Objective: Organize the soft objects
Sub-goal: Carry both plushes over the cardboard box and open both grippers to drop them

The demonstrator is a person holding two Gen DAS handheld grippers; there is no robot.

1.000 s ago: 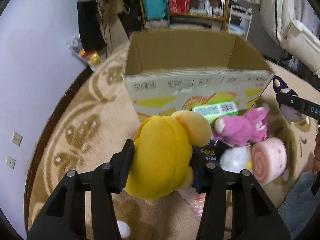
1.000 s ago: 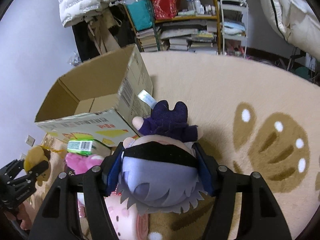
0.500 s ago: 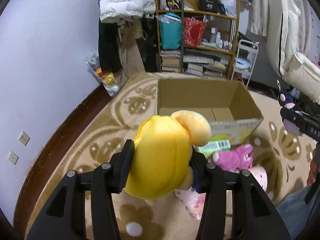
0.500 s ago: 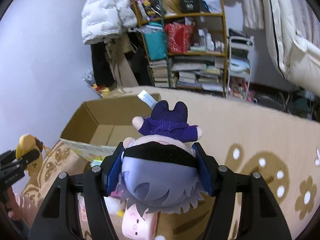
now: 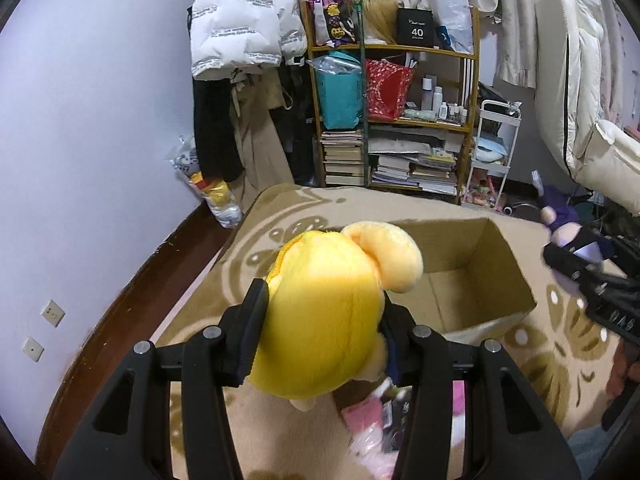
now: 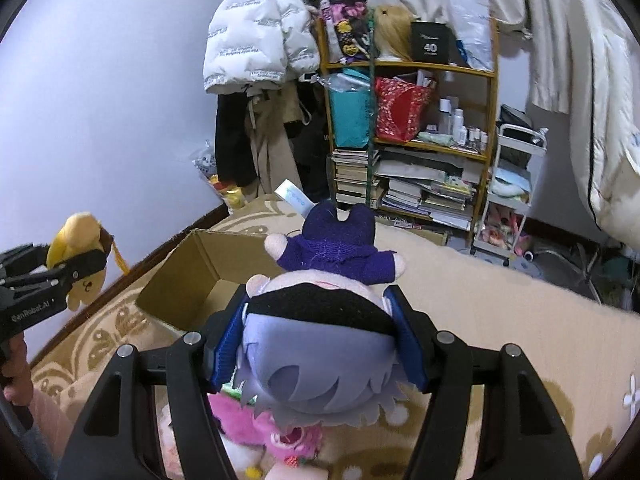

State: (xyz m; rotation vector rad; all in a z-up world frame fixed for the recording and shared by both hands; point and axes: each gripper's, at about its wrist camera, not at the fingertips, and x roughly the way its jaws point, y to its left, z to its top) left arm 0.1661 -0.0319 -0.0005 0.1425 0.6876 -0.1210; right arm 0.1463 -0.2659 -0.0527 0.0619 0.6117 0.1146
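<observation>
Both grippers have risen since a second ago: the cardboard box [image 5: 472,276], which then filled the left wrist view from the side, now lies lower, its open inside showing from above.

Nearest, the left gripper [image 5: 324,320] is clenched on the yellow plush [image 5: 324,312], its jaws pressing the toy's sides, one rounded ear poking up to the right. It is held level over the near left corner of the box. The right gripper [image 6: 316,336] grips the lavender-haired doll [image 6: 320,364] by its head, the doll's purple-clad body pointing away from the camera. It is raised above the rug [image 6: 500,292], right of the box.

Below, on the rug just near of the box, lie a pink plush [image 6: 272,432] and other soft toys. Beyond the box, against the far wall, stand a wooden shelf [image 5: 400,120] crowded with books and bags, with a white puffer jacket [image 5: 240,20] hanging to its left.
</observation>
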